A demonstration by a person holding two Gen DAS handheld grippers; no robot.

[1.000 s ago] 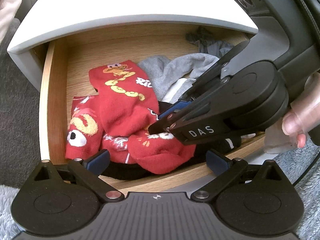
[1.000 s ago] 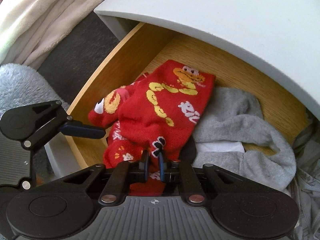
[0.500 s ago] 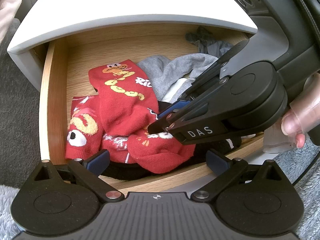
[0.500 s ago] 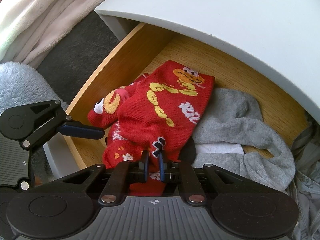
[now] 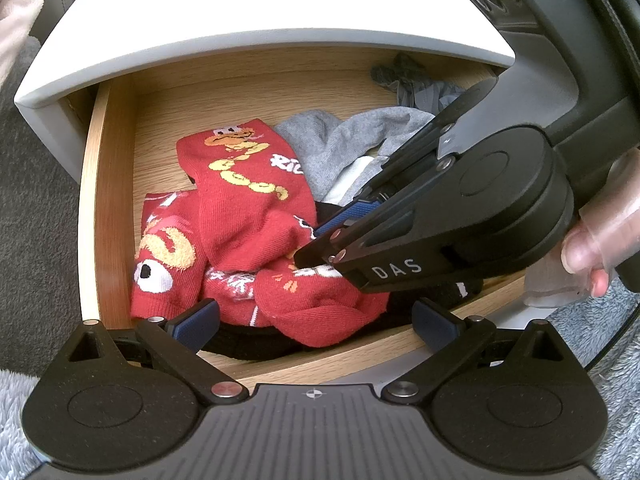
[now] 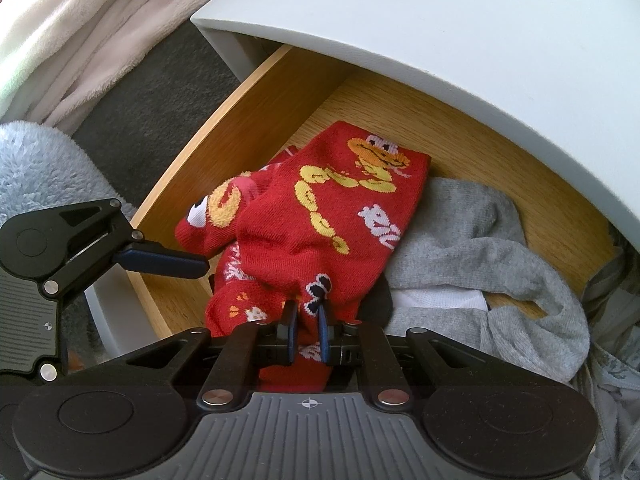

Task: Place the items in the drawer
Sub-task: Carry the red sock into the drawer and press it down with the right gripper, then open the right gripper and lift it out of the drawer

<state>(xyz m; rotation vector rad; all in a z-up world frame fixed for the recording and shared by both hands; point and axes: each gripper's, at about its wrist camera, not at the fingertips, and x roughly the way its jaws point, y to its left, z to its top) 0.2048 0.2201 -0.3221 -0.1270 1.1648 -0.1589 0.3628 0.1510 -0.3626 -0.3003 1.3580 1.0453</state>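
The right gripper [image 6: 307, 322] pinched a fold of the red patterned sock [image 6: 320, 220], which lay inside the open wooden drawer [image 5: 106, 208] beside a grey sock [image 6: 460, 248]. The left gripper [image 5: 316, 322] hovered over the drawer's front edge, jaws wide and empty.

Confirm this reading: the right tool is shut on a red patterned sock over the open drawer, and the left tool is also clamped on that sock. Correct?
Not quite. The left tool is open and holds nothing, as the left wrist view shows: its fingers stand wide apart above the drawer. The rest holds: the right tool is shut on the red patterned sock.
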